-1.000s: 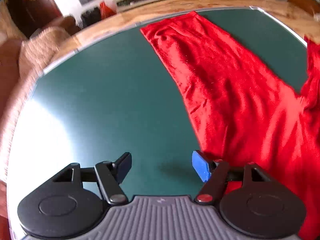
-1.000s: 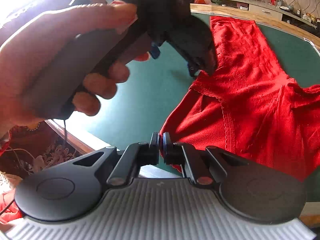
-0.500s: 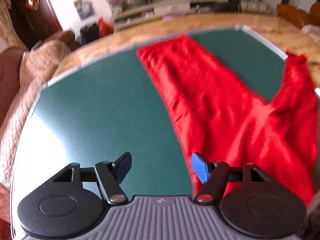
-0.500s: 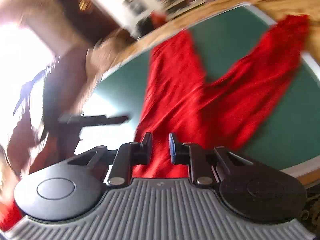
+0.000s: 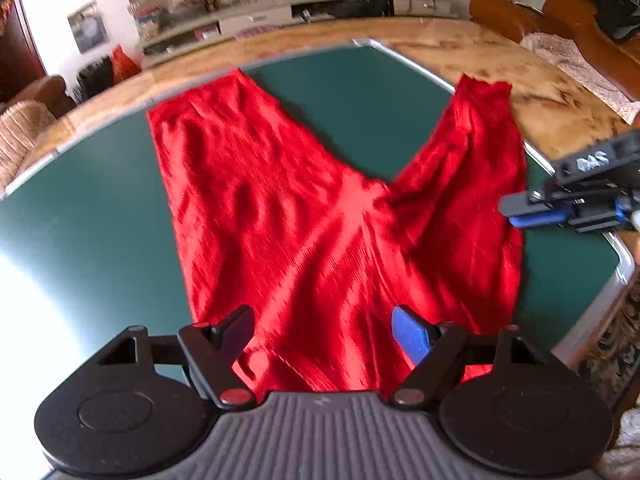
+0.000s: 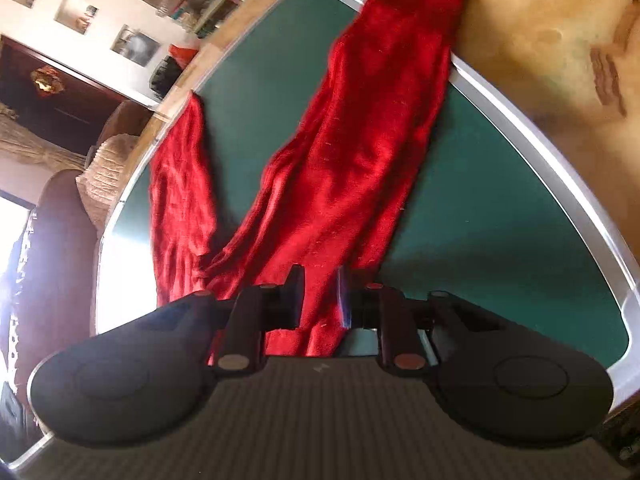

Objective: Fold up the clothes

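You are squaring up: left gripper (image 5: 322, 326) wide, right gripper (image 6: 320, 296) narrowly parted, both empty above red trousers (image 5: 304, 216). Next, pinch the near waistband.

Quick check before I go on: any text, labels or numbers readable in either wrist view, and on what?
White marking on the right tool, seen at the edge of the left wrist view: blurred, not readable.
Pictures on the far wall: too small to read.
Red trousers, green mat: no text.

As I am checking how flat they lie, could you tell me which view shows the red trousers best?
The left wrist view: the red trousers show whole, both legs spread in a V. The right wrist view shows them tilted, waist end hidden.
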`<action>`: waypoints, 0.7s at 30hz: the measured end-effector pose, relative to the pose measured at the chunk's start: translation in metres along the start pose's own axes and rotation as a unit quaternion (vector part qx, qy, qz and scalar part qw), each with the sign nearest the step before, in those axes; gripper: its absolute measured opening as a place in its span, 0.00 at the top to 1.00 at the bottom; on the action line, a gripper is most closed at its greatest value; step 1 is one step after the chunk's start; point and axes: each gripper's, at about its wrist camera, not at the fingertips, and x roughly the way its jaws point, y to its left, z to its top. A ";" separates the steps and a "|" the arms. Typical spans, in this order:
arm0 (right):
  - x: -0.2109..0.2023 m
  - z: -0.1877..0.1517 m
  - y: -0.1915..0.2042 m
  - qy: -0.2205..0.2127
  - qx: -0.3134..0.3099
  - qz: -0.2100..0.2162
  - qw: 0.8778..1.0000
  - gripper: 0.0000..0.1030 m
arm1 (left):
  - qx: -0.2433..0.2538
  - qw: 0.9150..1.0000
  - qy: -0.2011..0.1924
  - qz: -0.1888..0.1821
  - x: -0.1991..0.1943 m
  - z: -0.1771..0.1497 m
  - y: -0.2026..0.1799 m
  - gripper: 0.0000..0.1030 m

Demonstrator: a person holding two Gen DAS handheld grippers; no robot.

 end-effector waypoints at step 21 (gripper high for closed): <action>-0.042 -0.002 0.023 -0.028 -0.064 -0.058 0.996 0.98 | 0.004 1.000 0.022 -0.020 0.009 -0.027 0.012 0.16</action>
